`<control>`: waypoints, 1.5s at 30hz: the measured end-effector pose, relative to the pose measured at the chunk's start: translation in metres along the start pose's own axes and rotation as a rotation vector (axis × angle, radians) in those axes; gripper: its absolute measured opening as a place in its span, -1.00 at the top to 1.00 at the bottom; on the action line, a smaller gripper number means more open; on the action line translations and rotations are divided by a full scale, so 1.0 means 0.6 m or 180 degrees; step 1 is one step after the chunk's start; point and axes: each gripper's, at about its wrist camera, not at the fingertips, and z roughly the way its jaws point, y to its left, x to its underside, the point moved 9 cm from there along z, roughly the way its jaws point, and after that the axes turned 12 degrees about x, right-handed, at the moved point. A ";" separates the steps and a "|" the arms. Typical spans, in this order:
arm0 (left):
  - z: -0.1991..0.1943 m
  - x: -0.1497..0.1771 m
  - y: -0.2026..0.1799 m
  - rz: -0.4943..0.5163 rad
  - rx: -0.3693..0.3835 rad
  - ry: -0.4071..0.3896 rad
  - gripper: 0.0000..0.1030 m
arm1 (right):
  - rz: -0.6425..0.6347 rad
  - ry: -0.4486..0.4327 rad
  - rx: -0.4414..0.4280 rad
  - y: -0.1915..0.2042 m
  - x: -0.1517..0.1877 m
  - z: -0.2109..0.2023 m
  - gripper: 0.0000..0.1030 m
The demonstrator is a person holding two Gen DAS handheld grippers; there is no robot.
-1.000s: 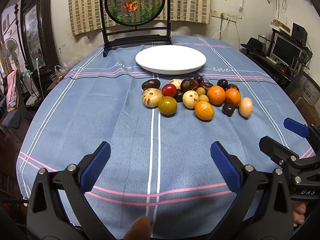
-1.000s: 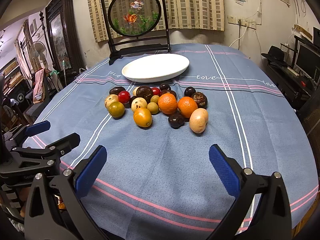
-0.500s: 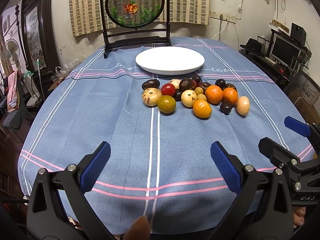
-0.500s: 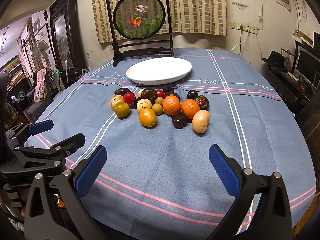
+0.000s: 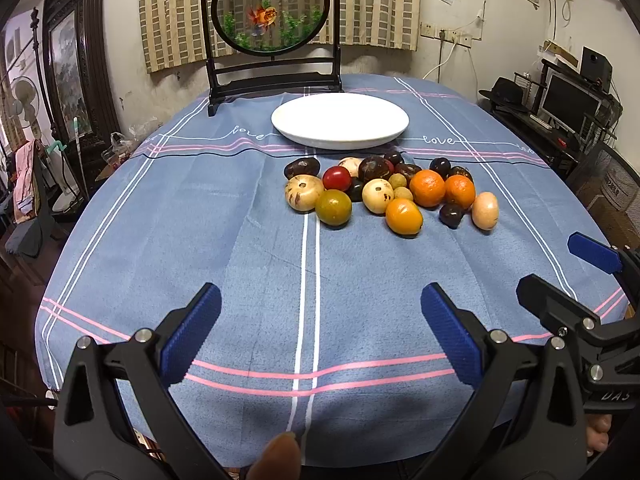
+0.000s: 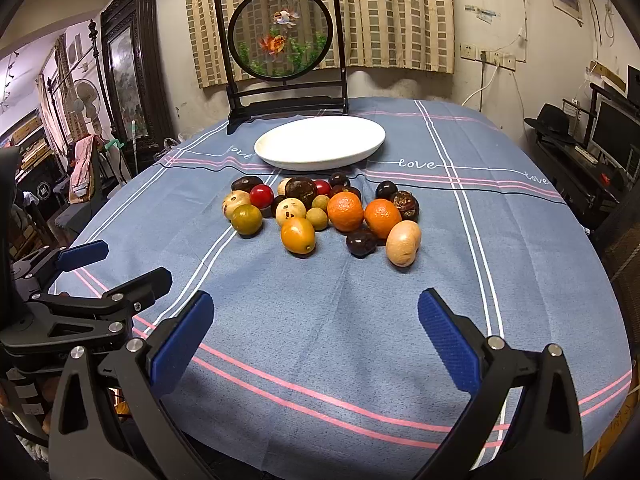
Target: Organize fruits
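Several fruits lie in a cluster on the blue tablecloth: two oranges (image 5: 427, 188) (image 6: 345, 211), a yellow-orange fruit (image 5: 404, 216) (image 6: 297, 235), a green one (image 5: 333, 207) (image 6: 247, 219), a red one (image 5: 336, 178) (image 6: 261, 195), a tan oval one (image 5: 485, 210) (image 6: 403, 243) and dark ones. Behind them sits an empty white plate (image 5: 340, 125) (image 6: 320, 142). My left gripper (image 5: 320, 334) hovers open over the near table edge, well short of the fruit. My right gripper (image 6: 316, 332) is open too, beside it on the right, nothing between its fingers.
A black-framed round goldfish screen (image 5: 273, 16) (image 6: 282, 36) stands at the table's far edge behind the plate. Each gripper shows in the other's view, at the right edge (image 5: 580, 284) and the left edge (image 6: 92, 276). Furniture and monitors crowd the room's sides.
Both grippers have drawn back and risen slightly, so the fruit cluster and plate look a little farther away. Both stay open. No fruit has moved.
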 end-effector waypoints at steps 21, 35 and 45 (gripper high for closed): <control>0.007 0.003 -0.003 0.0012 0.0028 0.0034 -0.96 | 0.0011 0.0050 -0.0031 0.005 0.006 0.006 -0.97; 0.068 0.011 0.027 -0.0059 0.0114 0.0325 -0.96 | -0.0110 0.0292 -0.0048 -0.009 0.019 0.075 -0.97; 0.150 -0.030 0.076 -0.0379 0.0992 0.0281 -0.96 | 0.0053 0.0337 -0.0315 -0.071 -0.009 0.147 -0.97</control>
